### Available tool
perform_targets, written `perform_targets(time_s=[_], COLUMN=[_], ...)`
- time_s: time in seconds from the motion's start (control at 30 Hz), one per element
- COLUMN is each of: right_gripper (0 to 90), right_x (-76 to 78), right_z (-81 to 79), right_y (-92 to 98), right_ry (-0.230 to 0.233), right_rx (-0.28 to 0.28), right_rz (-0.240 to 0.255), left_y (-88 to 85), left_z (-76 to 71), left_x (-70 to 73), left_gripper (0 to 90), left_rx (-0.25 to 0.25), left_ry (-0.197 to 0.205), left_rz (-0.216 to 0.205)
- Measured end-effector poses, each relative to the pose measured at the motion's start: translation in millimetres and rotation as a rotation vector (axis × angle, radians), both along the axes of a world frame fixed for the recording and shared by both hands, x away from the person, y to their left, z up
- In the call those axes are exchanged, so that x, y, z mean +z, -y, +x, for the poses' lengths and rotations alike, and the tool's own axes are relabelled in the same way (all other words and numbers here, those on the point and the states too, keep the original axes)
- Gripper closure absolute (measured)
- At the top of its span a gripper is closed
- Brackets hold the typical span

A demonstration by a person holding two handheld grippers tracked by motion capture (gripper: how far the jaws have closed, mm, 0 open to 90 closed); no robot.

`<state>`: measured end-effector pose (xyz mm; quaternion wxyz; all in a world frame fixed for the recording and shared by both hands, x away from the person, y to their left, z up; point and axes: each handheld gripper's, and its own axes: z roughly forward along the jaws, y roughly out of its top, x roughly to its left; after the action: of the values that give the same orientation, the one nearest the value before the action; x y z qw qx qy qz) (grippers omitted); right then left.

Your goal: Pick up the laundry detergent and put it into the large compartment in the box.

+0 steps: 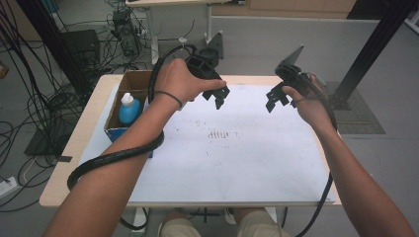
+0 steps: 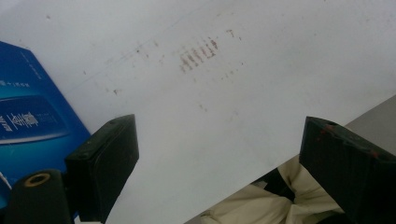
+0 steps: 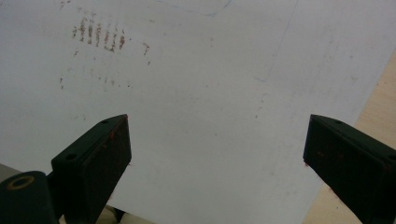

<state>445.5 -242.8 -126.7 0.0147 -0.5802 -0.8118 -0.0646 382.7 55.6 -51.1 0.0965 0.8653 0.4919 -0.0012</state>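
My left gripper (image 1: 216, 98) hangs above the far middle of the white sheet (image 1: 237, 163), held in the person's left hand, jaws open and empty. In the left gripper view its gap (image 2: 219, 158) frames bare sheet with reddish-brown marks (image 2: 198, 55). My right gripper (image 1: 274, 98) hovers over the far right part of the sheet, also open with nothing between its jaws; its own view shows the gap (image 3: 217, 154) over the sheet and the same marks (image 3: 99, 35).
A cardboard box (image 1: 129, 84) with a blue side (image 2: 28, 116) stands at the table's left, holding a blue bottle with a white cap (image 1: 129, 108). A black cable (image 1: 113, 158) loops over the left forearm. The wooden table edge (image 3: 378, 98) lies right of the sheet.
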Motion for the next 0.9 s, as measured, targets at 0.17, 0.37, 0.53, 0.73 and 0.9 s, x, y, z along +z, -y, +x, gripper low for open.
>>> perform_targets(time_s=[0.17, 0.37, 0.53, 0.73, 0.9], right_gripper=[7.4, 7.4, 7.4, 7.4, 7.4], right_x=[-0.3, 2.9, 8.0, 10.8, 10.2], right_z=[-0.4, -2.3, -4.1, -5.2, -5.3], right_y=[1.6, 3.3, 2.1, 2.3, 2.8], right_ry=[0.001, 0.009, 0.018, 0.022, 0.019], right_rx=[-0.002, -0.003, 0.001, -0.002, -0.003], right_rz=[0.003, 0.004, 0.000, -0.002, -0.002], left_y=[2.2, 1.6, 1.6, 1.0, 1.2], left_z=[2.3, 3.5, 5.4, 5.9, 5.8], left_x=[-0.9, -0.7, -1.5, -2.0, -2.0], left_gripper=[12.4, 12.4, 12.5, 12.5, 12.5], left_rx=[-0.008, -0.007, -0.009, -0.008, -0.010], left_ry=[-0.004, -0.001, -0.006, -0.004, -0.004], left_rz=[0.002, -0.002, -0.002, -0.006, -0.006])
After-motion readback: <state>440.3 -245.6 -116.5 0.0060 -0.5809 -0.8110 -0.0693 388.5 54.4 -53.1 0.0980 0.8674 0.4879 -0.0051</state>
